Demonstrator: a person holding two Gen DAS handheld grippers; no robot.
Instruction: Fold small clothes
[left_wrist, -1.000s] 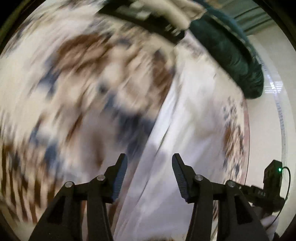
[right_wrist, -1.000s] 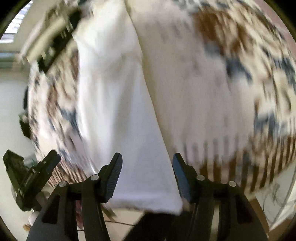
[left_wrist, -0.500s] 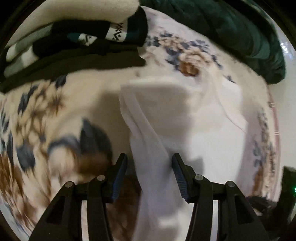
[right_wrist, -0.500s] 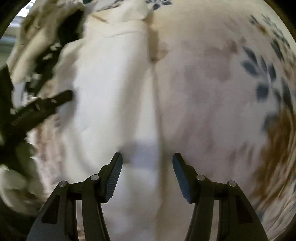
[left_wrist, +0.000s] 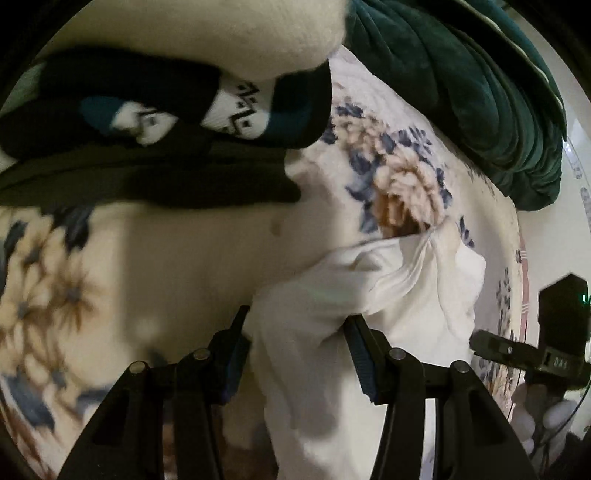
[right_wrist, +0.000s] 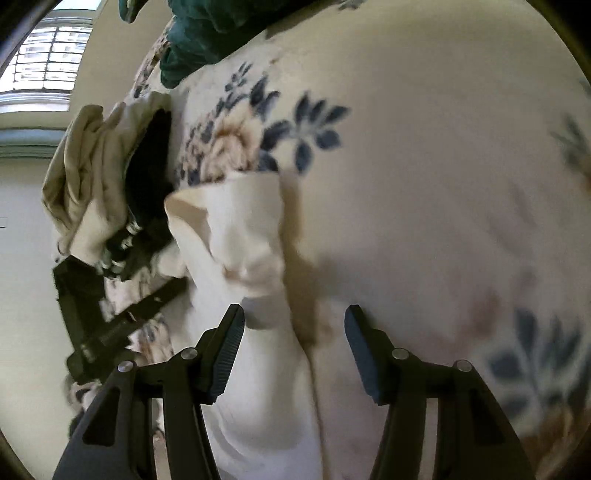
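A small white garment lies bunched on a floral bedspread. My left gripper is open with the white cloth lying between its fingers. The same garment shows in the right wrist view, rumpled and folded over at its far end. My right gripper is open, with the garment's edge near its left finger. The right gripper also shows at the right edge of the left wrist view.
A pile of dark and cream clothes with a patterned sock lies at the far left. A dark green velvet cushion lies at the back right. The clothes pile and a window show in the right wrist view.
Both grippers have moved forward and lower over the bedspread. The white garment has gone from lying flat and long to bunched between the left fingers.
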